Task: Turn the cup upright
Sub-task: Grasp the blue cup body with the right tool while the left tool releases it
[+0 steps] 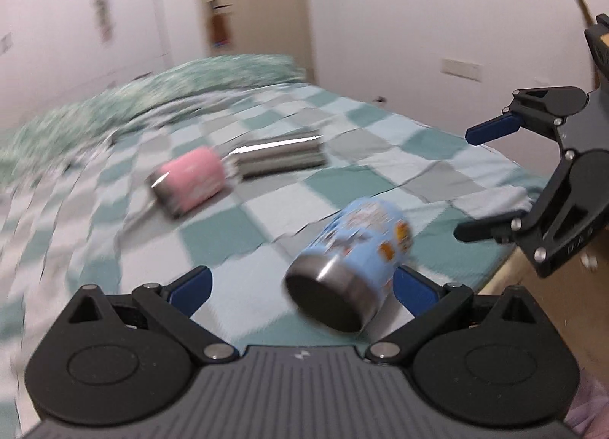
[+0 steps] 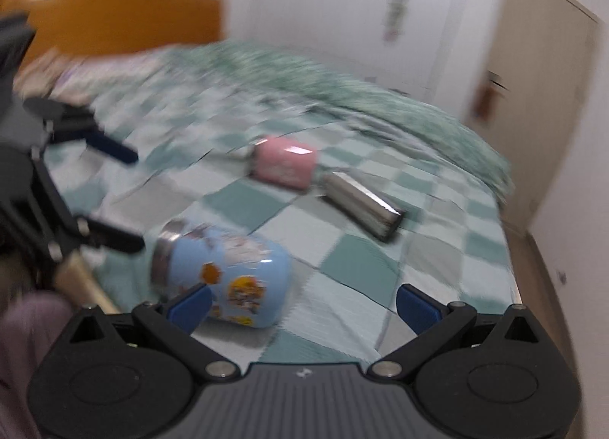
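A light blue cup with cartoon stickers (image 1: pixel 354 248) lies on its side on the checkered bed sheet (image 1: pixel 266 157), its steel end toward my left gripper (image 1: pixel 300 286). That gripper is open, and the cup lies between its fingertips, nearer the right one. The cup also shows in the right wrist view (image 2: pixel 224 271), just beyond the left fingertip of my open right gripper (image 2: pixel 304 305). The right gripper shows in the left wrist view (image 1: pixel 472 180), open, to the right of the cup. The left gripper shows in the right wrist view (image 2: pixel 129 199), open, left of the cup.
A pink cup (image 1: pixel 190 184) and a steel tumbler (image 1: pixel 281 157) lie on their sides farther back on the bed. A rumpled green blanket (image 1: pixel 152 96) lies behind them. The bed's edge (image 1: pixel 502 260) runs along the right. An orange headboard (image 2: pixel 110 16) stands at the far left.
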Demonstrator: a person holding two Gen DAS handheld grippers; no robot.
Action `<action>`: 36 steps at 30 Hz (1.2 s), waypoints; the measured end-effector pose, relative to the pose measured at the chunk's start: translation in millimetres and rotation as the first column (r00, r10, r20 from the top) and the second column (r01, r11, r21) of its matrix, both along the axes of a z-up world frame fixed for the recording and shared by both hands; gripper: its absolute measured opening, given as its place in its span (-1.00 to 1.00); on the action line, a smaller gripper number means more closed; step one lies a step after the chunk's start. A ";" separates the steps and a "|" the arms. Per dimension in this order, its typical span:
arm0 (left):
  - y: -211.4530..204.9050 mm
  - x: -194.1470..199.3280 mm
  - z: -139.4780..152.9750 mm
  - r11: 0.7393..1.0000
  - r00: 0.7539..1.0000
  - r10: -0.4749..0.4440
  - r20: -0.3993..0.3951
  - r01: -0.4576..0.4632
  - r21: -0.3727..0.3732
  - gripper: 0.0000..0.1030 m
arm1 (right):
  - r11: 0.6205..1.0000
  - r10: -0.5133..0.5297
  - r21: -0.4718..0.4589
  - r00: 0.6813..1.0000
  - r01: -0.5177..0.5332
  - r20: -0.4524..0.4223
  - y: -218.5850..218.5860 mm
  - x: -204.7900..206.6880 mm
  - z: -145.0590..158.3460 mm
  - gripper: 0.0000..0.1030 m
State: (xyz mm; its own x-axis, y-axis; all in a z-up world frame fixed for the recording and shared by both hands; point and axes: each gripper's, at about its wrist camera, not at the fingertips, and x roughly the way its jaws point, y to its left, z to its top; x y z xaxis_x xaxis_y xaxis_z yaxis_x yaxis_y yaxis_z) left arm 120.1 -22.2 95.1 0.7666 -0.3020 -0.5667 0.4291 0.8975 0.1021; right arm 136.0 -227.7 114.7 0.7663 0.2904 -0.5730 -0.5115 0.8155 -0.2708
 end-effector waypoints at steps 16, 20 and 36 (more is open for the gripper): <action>52.9 -14.1 -35.3 0.981 0.983 0.183 -0.029 -0.184 -0.052 1.00 | 0.601 0.475 -0.653 0.863 -0.462 -0.173 129.9 28.3 -54.9 0.99; 52.1 -10.3 -39.6 0.984 0.984 0.175 -0.023 -0.176 -0.036 1.00 | 0.552 0.480 -0.657 0.840 -0.514 -0.254 140.6 37.5 -68.9 0.86; 62.0 3.3 -44.9 0.987 0.988 0.154 -0.021 -0.155 -0.037 1.00 | 0.703 0.180 -0.556 0.867 -0.443 -0.464 157.0 80.6 -54.8 0.76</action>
State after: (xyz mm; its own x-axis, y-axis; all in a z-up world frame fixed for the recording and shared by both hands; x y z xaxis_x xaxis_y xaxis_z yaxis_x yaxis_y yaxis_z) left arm 123.4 39.9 50.1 0.7956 -0.2026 -0.5709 0.2863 0.9563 0.0596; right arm 216.6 -70.7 59.9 0.4064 -0.0521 -0.9122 -0.8662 0.2956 -0.4028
